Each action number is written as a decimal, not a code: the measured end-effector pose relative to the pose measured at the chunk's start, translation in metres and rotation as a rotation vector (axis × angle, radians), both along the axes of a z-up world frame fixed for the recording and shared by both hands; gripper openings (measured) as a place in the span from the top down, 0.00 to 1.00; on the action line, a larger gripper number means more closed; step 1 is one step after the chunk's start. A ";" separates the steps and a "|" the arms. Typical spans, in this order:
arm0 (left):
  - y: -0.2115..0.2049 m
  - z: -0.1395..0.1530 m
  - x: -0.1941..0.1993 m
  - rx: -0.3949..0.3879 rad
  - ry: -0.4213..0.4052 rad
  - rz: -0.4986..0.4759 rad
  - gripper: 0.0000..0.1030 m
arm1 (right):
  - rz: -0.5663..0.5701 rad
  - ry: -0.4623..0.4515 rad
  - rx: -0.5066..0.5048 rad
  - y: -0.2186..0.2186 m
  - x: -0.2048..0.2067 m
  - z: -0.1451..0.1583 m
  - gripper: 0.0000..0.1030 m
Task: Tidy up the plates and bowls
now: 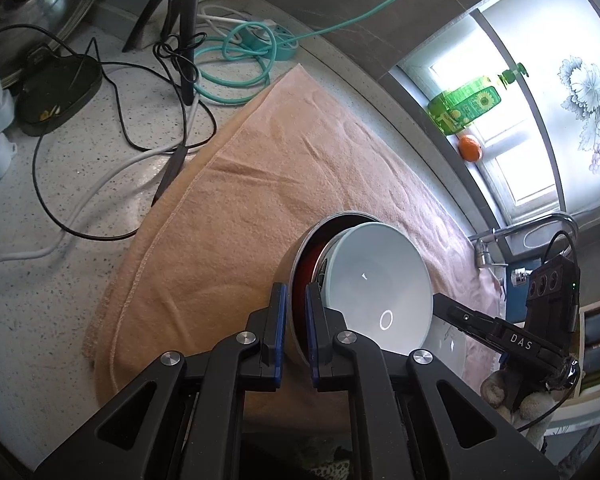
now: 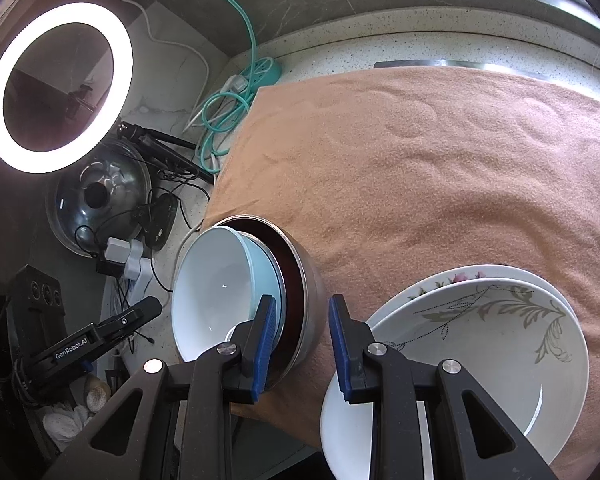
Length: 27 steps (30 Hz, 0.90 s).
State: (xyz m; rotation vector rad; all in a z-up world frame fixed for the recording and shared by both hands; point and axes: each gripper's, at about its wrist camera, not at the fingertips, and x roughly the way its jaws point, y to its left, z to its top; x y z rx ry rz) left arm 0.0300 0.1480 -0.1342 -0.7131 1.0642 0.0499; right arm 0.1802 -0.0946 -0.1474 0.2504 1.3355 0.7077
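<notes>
We hold 2 nested bowls: our left gripper [image 1: 296,320] clamped on the steel bowl [image 2: 306,300] rim, our right gripper [image 2: 300,334] loosely astride both rims beside the stacked plates [image 2: 500,320], where the white bowl [image 1: 380,292] could slide out.

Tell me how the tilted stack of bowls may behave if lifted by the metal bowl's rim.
The white bowl may slide out: it is tilted and only nests inside the metal bowl. Its glossy surface looks slippery and probably breakable. Pinched at one rim by the left gripper, the metal bowl may swing.
</notes>
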 end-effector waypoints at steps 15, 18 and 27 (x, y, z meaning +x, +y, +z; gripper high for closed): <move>-0.003 -0.012 0.011 0.016 0.019 -0.043 0.92 | -0.022 0.015 -0.040 0.009 0.003 -0.016 0.76; -0.003 -0.014 0.013 0.015 0.023 -0.046 0.92 | -0.019 0.022 -0.043 0.012 0.002 -0.018 0.77; -0.005 -0.019 0.017 0.014 0.037 -0.052 0.92 | -0.006 0.021 -0.035 0.018 0.002 -0.019 0.85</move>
